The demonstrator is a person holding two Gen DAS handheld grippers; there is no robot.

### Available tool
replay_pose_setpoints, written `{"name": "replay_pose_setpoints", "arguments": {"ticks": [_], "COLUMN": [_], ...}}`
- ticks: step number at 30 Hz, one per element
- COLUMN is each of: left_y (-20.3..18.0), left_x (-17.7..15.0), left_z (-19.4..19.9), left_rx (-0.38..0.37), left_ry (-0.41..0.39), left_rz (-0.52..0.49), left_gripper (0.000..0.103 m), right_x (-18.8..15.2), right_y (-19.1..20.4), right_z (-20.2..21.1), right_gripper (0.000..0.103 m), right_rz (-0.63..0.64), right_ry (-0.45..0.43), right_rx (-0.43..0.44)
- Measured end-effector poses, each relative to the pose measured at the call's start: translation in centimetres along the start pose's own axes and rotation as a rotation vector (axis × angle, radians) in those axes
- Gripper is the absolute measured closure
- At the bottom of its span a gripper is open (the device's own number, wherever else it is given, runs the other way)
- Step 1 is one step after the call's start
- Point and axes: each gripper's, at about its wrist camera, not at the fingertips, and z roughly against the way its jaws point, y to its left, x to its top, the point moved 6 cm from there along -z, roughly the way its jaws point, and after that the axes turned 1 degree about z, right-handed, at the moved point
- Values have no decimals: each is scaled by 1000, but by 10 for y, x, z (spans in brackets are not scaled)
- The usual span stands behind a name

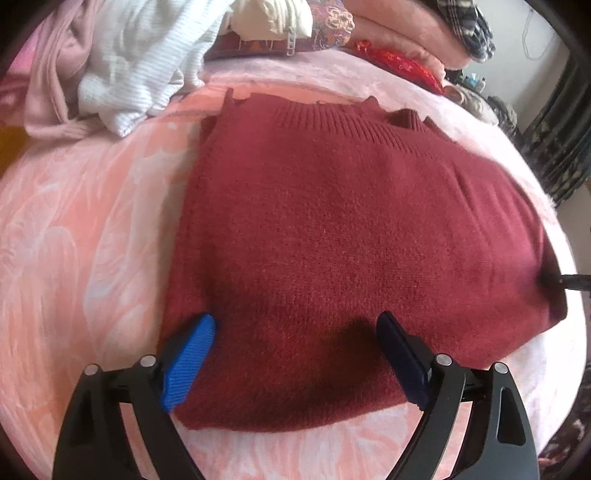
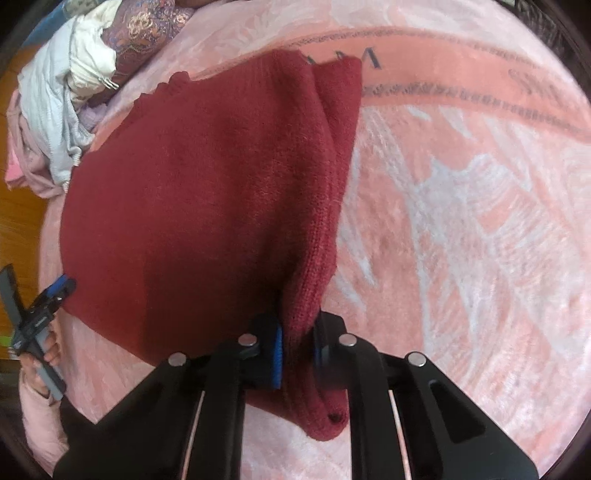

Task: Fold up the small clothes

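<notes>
A dark red knitted sweater (image 1: 351,229) lies folded on a pink blanket, its ribbed hem at the far side. My left gripper (image 1: 295,325) stands open over the sweater's near edge, its blue pads (image 1: 190,360) wide apart and pressing on nothing. In the right wrist view the same sweater (image 2: 192,214) has its right edge bunched and lifted. My right gripper (image 2: 298,347) is shut on that bunched edge, with the cloth pinched between its pads. The left gripper (image 2: 55,291) and the hand holding it show at the far left of that view.
A heap of white, grey and pale pink clothes (image 1: 122,74) lies at the far left of the bed. Patterned cushions (image 1: 325,26) and a red cloth (image 1: 399,66) sit behind the sweater. The pink blanket (image 2: 461,240) stretches bare to the right. Wooden floor (image 2: 18,206) shows at the left.
</notes>
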Motion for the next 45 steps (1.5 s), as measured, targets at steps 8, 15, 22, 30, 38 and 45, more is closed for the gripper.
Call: {"name": "replay_pose_setpoints", "arguments": {"ticks": [8, 15, 22, 30, 38, 45], "left_y": [6, 15, 25, 36, 29, -24], "left_x": [-4, -6, -12, -18, -8, 15], "left_z": [20, 31, 32, 27, 49, 58], "left_rx": [-75, -113, -122, -124, -131, -268], "left_ry": [-27, -44, -46, -35, -92, -95], "left_rz": [35, 63, 73, 117, 174, 179], "left_gripper": [14, 14, 14, 14, 14, 13], "right_x": [23, 34, 30, 12, -2, -3], "right_y": [94, 188, 267, 278, 262, 185], "right_z": [29, 20, -4, -52, 13, 43], "right_gripper": [93, 93, 93, 69, 60, 55], "right_rz": [165, 264, 377, 383, 383, 248], "right_ry": [-28, -37, -24, 66, 14, -83], "right_rx": [-17, 32, 110, 92, 247, 274]}}
